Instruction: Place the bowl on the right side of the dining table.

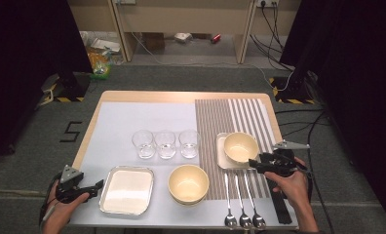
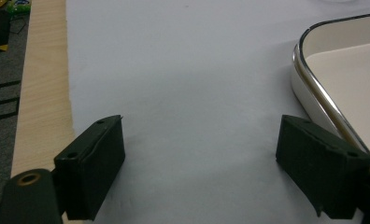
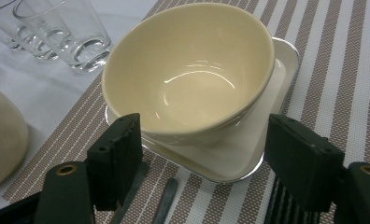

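L to R: left gripper (image 1: 96,185) rests low at the counter's near-left corner, jaws wide w/ nothing between them, just beside the empty square white tray with a chrome rim (image 1: 127,190). In the left gripper view that tray's rim (image 2: 314,88) sits close to one jaw.

Middle: cream ceramic bowl (image 1: 188,183) near the front edge, three clear drinking glasses (image 1: 165,144) in a row behind it, three steel spoons (image 1: 243,219) lying side by side on the brown-and-white striped placemat (image 1: 215,117).

Right: right gripper (image 1: 252,163) faces a second cream bowl (image 3: 188,74), which sits tilted in a smaller white square dish (image 3: 272,126). Jaws wide, either side of the bowl's near wall, not touching yet.

Risks, as I judge it: bowl is already leaning, so a pinch on the glazed rim could slip or tip it off the dish; a push fwd could slide dish & bowl together toward the glasses.

Surface: pale sheet (image 2: 183,70) over a wood-edged counter (image 1: 181,96), smooth, little grip. Room: grey carpet, black curtains both sides, cables, clutter at the back.
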Motion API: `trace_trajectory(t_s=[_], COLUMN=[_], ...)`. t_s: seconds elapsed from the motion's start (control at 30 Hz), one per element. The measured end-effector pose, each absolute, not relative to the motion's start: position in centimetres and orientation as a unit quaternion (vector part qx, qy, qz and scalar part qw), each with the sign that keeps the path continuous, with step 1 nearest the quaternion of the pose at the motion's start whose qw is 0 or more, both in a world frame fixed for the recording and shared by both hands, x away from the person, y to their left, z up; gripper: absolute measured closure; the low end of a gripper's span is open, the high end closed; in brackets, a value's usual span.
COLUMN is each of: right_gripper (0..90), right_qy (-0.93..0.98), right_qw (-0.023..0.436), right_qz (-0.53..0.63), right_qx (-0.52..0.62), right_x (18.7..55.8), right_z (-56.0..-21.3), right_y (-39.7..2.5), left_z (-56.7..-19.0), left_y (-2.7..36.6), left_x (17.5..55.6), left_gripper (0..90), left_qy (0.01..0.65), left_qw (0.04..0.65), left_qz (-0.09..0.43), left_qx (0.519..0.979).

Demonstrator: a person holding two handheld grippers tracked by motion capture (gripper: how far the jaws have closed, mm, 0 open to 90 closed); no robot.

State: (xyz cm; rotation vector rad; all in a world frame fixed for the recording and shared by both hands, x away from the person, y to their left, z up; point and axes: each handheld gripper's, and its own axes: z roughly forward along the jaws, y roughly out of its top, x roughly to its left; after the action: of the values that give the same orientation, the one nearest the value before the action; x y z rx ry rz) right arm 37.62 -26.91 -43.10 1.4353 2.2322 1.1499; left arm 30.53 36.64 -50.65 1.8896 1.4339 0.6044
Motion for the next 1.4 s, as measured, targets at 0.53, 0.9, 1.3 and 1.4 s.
trace_trajectory(t_s=[0.53,0.9,1.3,1.4], right_gripper=[32.4,30.7,28.8,28.7], right_qy=[0.789,0.788,0.79,0.79], right_qw=[0.145,0.148,0.15,0.151], right_qz=[0.37,0.371,0.373,0.373], right_qx=[0.469,0.468,0.463,0.463], right_x=[37.6,37.7,37.9,37.9], right_z=[-44.0,-44.1,-44.3,-44.3], right_y=[-25.5,-25.3,-25.1,-25.1], left_z=[-50.6,-50.6,-50.7,-50.6], left_y=[36.7,36.6,36.6,36.6], left_x=[30.5,30.5,30.5,30.5], left_gripper=[14.9,14.8,14.8,14.8], left_qy=[0.551,0.551,0.551,0.551], left_qw=[0.34,0.34,0.34,0.34], left_qz=[0.232,0.232,0.232,0.232], left_qx=[0.726,0.726,0.726,0.726])
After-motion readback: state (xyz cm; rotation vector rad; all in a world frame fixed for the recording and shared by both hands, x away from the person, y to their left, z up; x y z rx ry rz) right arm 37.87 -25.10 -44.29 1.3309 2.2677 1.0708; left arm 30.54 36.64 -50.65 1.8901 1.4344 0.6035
